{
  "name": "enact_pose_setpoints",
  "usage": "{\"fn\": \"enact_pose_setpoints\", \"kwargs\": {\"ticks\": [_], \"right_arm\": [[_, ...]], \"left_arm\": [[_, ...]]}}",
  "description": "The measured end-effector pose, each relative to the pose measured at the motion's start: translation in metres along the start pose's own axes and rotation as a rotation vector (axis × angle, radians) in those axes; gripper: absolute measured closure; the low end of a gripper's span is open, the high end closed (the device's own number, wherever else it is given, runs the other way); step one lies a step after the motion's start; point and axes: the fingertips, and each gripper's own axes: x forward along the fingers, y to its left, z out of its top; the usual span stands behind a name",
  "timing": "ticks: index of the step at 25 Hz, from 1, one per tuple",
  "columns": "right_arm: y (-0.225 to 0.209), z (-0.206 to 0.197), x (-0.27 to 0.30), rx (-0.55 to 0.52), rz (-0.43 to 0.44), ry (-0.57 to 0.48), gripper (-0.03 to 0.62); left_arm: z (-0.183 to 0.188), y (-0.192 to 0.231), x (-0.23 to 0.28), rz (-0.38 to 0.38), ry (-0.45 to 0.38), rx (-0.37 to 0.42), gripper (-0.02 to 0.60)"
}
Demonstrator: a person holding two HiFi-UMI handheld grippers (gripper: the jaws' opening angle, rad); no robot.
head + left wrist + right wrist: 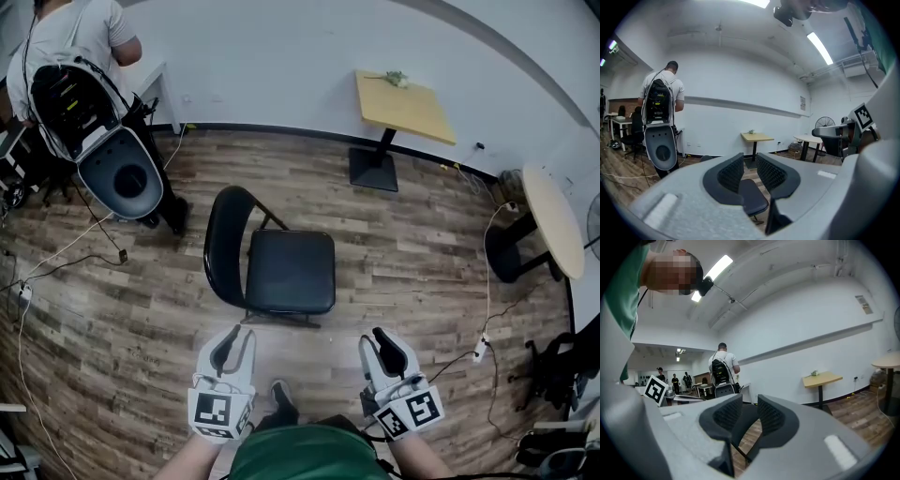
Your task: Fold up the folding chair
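Both left gripper (232, 336) and right gripper (380, 337) clenched empty, near the open folding chair (281, 272).

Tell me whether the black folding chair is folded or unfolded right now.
Unfolded. The chair stands on the wooden floor with its seat lying flat and its backrest raised.

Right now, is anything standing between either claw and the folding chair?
Nothing visible does. Only bare wood floor separates the left claw and the right claw from the folding chair.
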Motion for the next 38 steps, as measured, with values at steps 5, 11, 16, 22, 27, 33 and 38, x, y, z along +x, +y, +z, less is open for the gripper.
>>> {"fn": "enact_pose_setpoints", "kwargs": {"ticks": [5, 11, 16, 22, 27, 33, 38], "right_arm": [[-0.009, -0.003, 0.012, 0.064, -0.031, 0.023, 0.491], [-0.018, 0.011, 0.016, 0.038, -0.051, 0.017, 0.494], [-0.019, 0.01, 0.027, 0.036, -0.02, 0.028, 0.496], [-0.029, -0.002, 0.061, 0.065, 0.04, 0.054, 0.497], [-0.066, -0.007, 0.096, 0.118, 0.097, 0.069, 0.5], [-0.11, -0.028, 0.147, 0.157, 0.187, 0.141, 0.503], [-0.15, -0.045, 0.194, 0.092, 0.297, 0.203, 0.505]], "left_arm": [[-0.002, 0.024, 0.009, 0.012, -0.005, -0.018, 0.486], [-0.005, 0.043, 0.009, 0.036, -0.005, -0.042, 0.486], [-0.004, 0.055, 0.007, 0.077, -0.008, -0.052, 0.486], [-0.006, 0.069, 0.019, 0.134, 0.007, -0.055, 0.486], [-0.007, 0.071, 0.042, 0.216, 0.032, -0.065, 0.486], [-0.017, 0.078, 0.072, 0.331, 0.081, -0.1, 0.486], [-0.031, 0.086, 0.11, 0.434, 0.121, -0.19, 0.488]]}}
